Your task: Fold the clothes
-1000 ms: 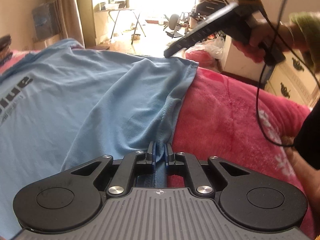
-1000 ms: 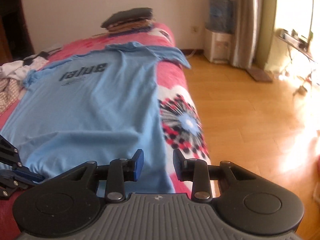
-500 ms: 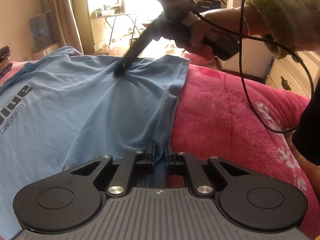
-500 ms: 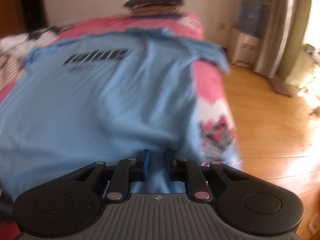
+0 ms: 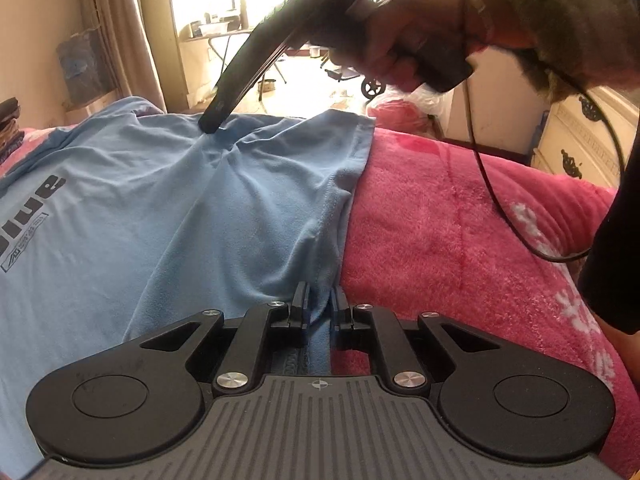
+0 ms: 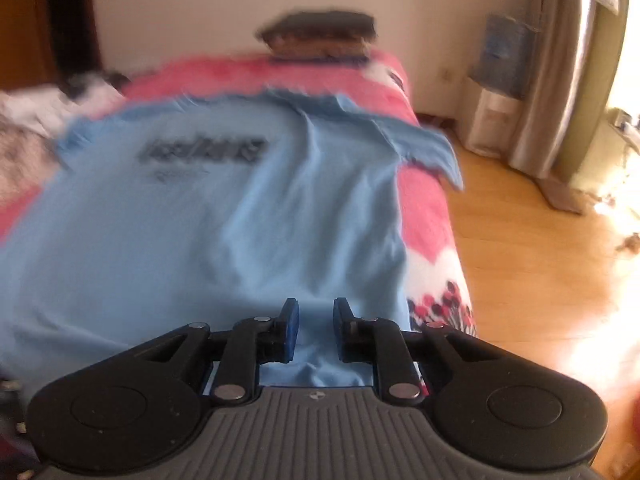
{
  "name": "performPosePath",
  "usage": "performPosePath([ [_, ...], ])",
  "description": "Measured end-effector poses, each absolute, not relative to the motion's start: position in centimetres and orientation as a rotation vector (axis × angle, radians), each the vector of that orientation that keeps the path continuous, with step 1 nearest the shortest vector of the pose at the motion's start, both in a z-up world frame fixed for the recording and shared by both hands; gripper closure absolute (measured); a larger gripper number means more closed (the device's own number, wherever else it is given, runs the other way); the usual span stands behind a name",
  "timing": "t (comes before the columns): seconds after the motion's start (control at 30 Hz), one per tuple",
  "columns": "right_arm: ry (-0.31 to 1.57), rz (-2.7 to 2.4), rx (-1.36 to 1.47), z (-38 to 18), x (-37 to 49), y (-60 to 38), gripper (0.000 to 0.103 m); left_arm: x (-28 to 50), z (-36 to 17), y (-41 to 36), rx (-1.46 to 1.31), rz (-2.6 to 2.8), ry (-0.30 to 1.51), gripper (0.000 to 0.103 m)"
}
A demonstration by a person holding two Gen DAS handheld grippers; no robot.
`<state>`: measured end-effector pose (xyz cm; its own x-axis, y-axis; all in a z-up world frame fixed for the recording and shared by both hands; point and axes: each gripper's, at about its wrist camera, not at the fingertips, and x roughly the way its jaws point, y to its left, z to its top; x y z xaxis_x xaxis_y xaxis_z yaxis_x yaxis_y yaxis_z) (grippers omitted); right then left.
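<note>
A light blue T-shirt (image 5: 160,208) with dark lettering lies spread on a pink blanket (image 5: 460,232). My left gripper (image 5: 320,300) is shut on the shirt's bottom hem near one corner. In the left wrist view, my right gripper (image 5: 210,122), held by a hand (image 5: 400,52), touches the hem's far end, and creases run to its tip. In the blurred right wrist view the T-shirt (image 6: 240,220) runs away from my right gripper (image 6: 316,320). Its fingers stand close together with blue cloth between them.
A black cable (image 5: 492,184) hangs from the right gripper over the blanket. A cream dresser (image 5: 580,140) stands past the bed. Folded clothes (image 6: 320,38) are stacked at the bed's far end, loose clothes (image 6: 24,128) lie at the left, and the wooden floor (image 6: 540,260) is on the right.
The right gripper came down from above the bed onto the shirt's hem and its fingers narrowed around the cloth. The left gripper kept its hold and stayed put.
</note>
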<state>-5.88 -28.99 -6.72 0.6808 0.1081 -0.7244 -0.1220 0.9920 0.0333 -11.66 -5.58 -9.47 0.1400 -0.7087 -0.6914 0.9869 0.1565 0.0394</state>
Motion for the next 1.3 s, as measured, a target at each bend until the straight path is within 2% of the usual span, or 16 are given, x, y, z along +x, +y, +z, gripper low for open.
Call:
performPosePath([
  [0.13,0.954,0.444,-0.014,-6.7,-9.0,-28.6,0.082,-11.7,-9.5,-5.4,0.564,-1.33,0.6,0.093],
  [0.23,0.995,0.366,-0.227,-9.7,-9.3,-26.9,0.083,-11.8,-9.5,-5.2,0.565,-1.345,0.595,0.091],
  [0.33,0.912,0.25,-0.163,-8.2,-9.3,-27.8,0.082,-11.5,-9.3,-5.1,0.541,-1.348,0.622,0.08],
  [0.43,0.882,0.356,-0.063,-6.4,-10.9,-28.3,0.082,-11.5,-9.2,-4.9,0.515,-1.346,0.64,0.074],
  [0.57,0.989,0.503,-0.294,-8.8,-13.4,-24.8,0.082,-12.0,-9.2,-4.5,0.52,-1.347,0.632,0.074],
  [0.73,0.959,0.348,-0.14,-7.4,-14.3,-28.0,0.082,-11.8,-8.2,-3.1,0.433,-1.351,0.715,0.074],
  [0.93,0.878,0.476,-0.217,-6.8,-14.8,-24.4,0.082,-12.0,-7.4,-1.0,0.388,-1.252,0.732,0.074],
  [1.03,0.942,0.429,-0.271,-9.3,-15.0,-24.0,0.082,-11.8,-8.2,0.6,0.381,-1.18,0.826,0.074],
  [1.13,0.968,0.368,-0.125,-8.6,-16.1,-26.7,0.082,-12.4,-8.4,3.0,0.363,-1.148,0.925,0.074],
  [1.3,0.959,0.294,-0.037,-7.6,-16.2,-28.4,0.081,-12.4,-7.5,7.0,0.282,-1.064,1.029,0.074],
])
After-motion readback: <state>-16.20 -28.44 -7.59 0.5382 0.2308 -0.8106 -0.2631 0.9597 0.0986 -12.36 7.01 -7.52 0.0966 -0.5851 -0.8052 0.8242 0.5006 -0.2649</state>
